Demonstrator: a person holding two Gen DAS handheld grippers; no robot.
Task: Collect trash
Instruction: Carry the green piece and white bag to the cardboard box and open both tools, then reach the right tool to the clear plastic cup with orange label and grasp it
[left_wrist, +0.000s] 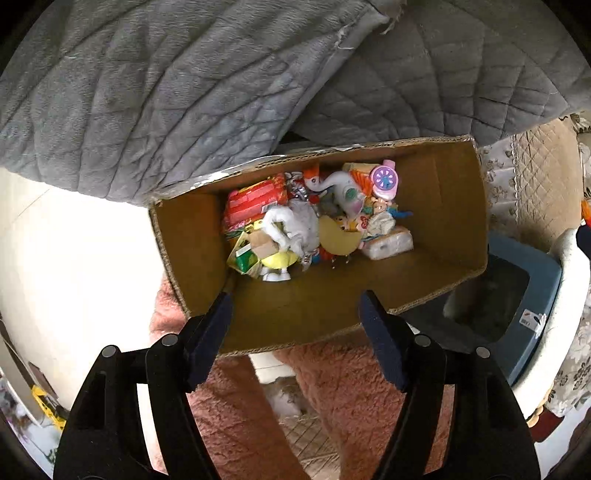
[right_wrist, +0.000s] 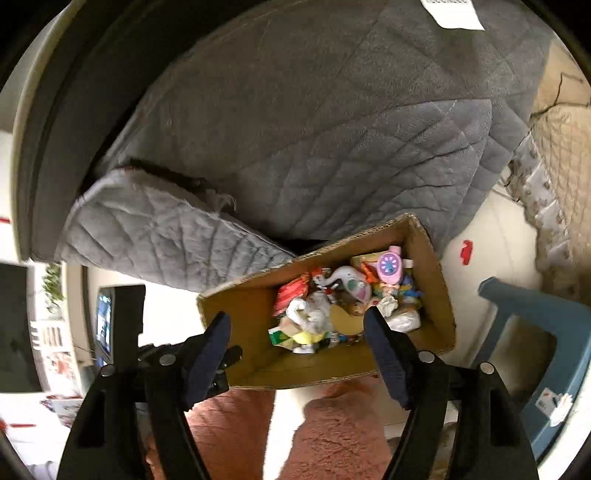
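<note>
Tongs on both sides are gaping wide with nothing between them: the left tongs (left_wrist: 295, 306) are hanging right over the near wall of the box (left_wrist: 443, 206), and the right tongs (right_wrist: 297, 325) are pointing down at the same box from a bit to the side. Looks to me like a drop-off step is wrapping up, so both are free for the next bit of trash.

Box is sitting on the floor, its far edge tucked under a grey quilt (left_wrist: 184, 92). Inside it's holding a pile bunched toward one end: red wrappers (left_wrist: 251, 201), a crumpled white bag (left_wrist: 295, 225), a green carton (left_wrist: 245, 258), a tissue pack (left_wrist: 388, 243), plus a white elephant toy (left_wrist: 340, 188) and a pink toy (left_wrist: 384, 181). The other end is showing bare cardboard, so there's plenty of room.

Next move, I'm guessing, is lifting away and hunting for more litter; a small red scrap (right_wrist: 466, 251) is lying on the floor beyond the box. A blue bin (left_wrist: 532, 295) is standing just beside the box; I can't tell what's in it.
</note>
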